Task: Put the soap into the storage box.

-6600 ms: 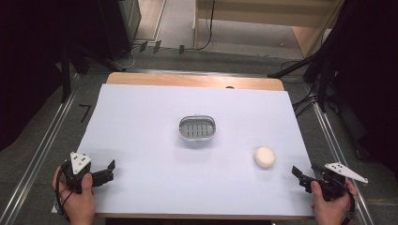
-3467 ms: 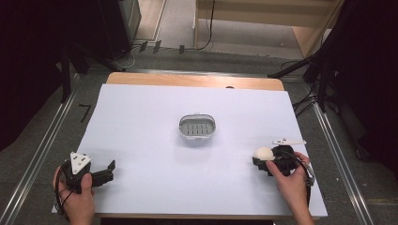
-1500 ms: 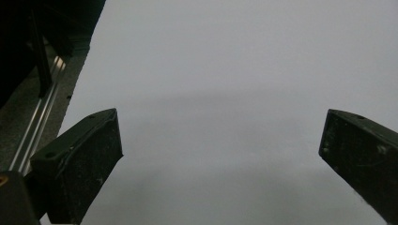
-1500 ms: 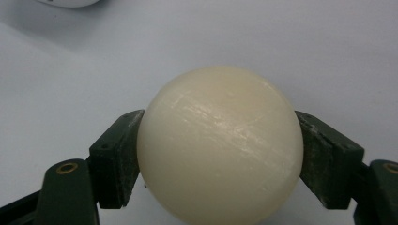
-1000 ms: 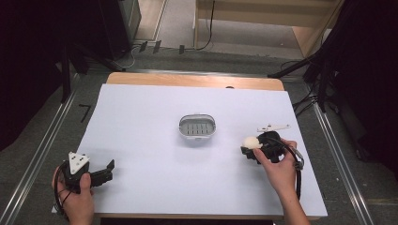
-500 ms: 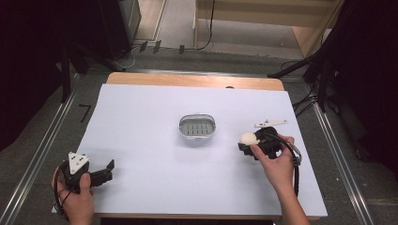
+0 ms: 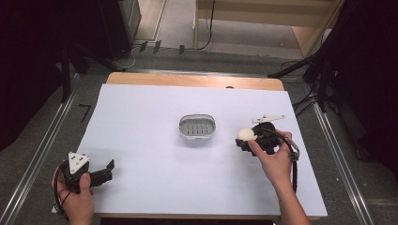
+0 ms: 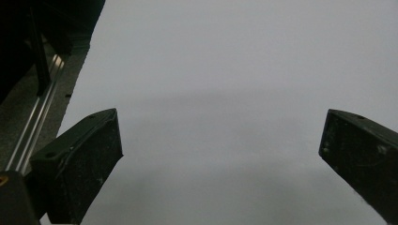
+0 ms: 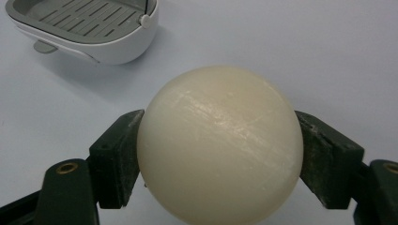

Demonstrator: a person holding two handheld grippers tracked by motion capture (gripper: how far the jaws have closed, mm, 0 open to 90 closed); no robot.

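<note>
A cream oval soap (image 9: 220,143) is pinched between the two black jaws of my right gripper (image 9: 220,154), which is shut on it. In the high view that soap (image 7: 245,134) hangs a little above the white sheet, just right of the grey and white soap dish (image 7: 197,128) at the table's middle. The dish (image 9: 84,26) lies ahead and to the left in the right gripper view, its slatted tray bare. My left gripper (image 7: 109,172) rests at the near left corner, open, with only white sheet between its jaws (image 8: 220,154).
A white sheet (image 7: 155,154) covers the wooden table (image 7: 187,80). Metal rails (image 7: 42,154) run along both sides. Dark stands and cables (image 7: 309,93) sit beyond the right and far edges.
My right gripper has closed on the soap, lifted it and carried it left toward the dish. The left gripper has stayed put.
</note>
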